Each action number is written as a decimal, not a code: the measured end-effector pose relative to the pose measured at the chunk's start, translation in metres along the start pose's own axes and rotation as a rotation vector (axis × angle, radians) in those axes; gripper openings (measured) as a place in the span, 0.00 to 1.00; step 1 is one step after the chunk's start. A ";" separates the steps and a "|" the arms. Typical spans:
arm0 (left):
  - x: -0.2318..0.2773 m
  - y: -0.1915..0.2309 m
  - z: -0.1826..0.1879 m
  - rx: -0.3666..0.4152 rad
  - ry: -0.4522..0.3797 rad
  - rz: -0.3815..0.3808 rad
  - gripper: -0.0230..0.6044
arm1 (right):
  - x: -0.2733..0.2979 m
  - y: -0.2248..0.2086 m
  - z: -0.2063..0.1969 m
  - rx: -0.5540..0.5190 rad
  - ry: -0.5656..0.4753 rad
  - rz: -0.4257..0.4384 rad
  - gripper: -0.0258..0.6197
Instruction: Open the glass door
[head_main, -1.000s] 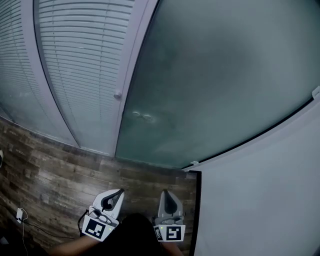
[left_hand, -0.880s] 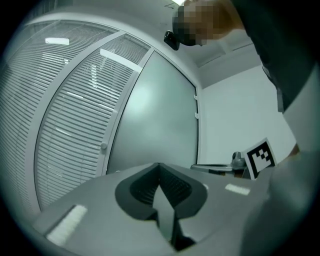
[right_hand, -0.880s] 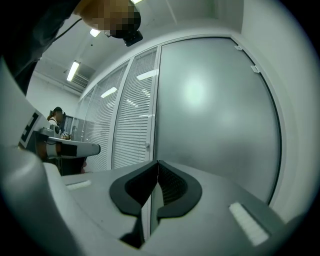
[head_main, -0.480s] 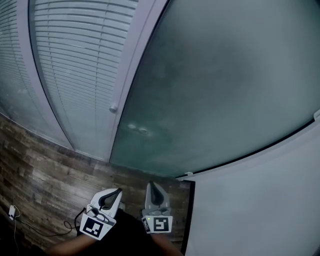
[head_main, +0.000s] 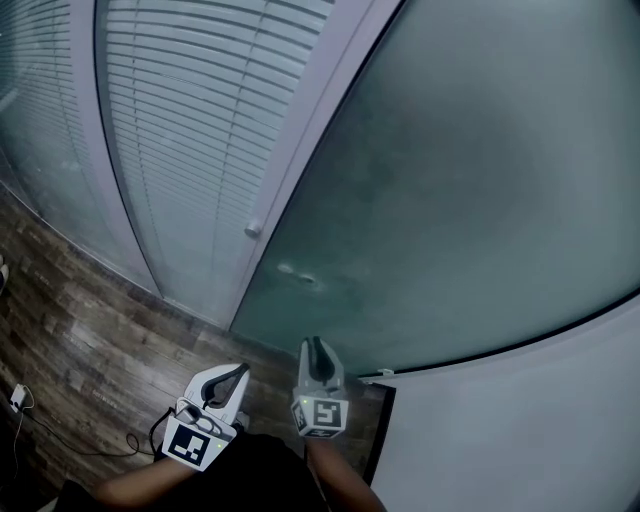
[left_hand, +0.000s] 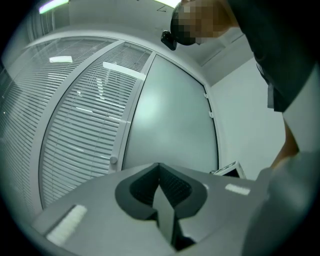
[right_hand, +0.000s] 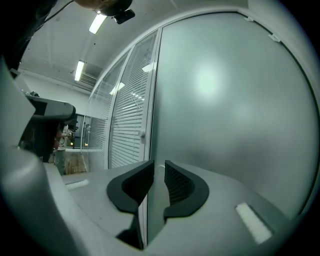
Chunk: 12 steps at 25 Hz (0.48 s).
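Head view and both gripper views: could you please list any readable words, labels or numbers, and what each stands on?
None: no readable words or numbers in any view.
The left marker cube and the right marker cube carry only black-and-white square patterns, not letters.
The glass door shows no label.

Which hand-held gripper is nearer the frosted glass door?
Right. The right hand-held gripper, its empty jaws just opened, points at the bottom edge of the frosted glass door; the left hand-held gripper hangs back over the wooden floor.
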<state>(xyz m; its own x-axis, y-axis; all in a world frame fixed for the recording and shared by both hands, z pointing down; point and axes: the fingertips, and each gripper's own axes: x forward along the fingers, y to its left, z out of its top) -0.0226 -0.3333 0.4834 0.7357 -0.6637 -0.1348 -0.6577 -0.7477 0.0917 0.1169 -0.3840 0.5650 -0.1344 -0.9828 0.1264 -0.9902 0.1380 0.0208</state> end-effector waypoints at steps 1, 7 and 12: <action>-0.001 0.000 0.006 0.017 -0.003 0.006 0.04 | 0.006 -0.001 0.002 0.001 -0.001 0.006 0.12; -0.005 -0.001 0.015 0.052 0.019 0.038 0.04 | 0.049 -0.014 -0.009 -0.015 0.042 0.021 0.13; -0.015 0.013 0.010 0.055 0.050 0.094 0.04 | 0.085 -0.020 -0.025 -0.045 0.055 0.058 0.17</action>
<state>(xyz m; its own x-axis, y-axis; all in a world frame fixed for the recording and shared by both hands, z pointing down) -0.0442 -0.3329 0.4772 0.6764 -0.7324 -0.0783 -0.7313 -0.6804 0.0473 0.1264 -0.4671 0.5996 -0.1879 -0.9650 0.1831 -0.9780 0.2011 0.0561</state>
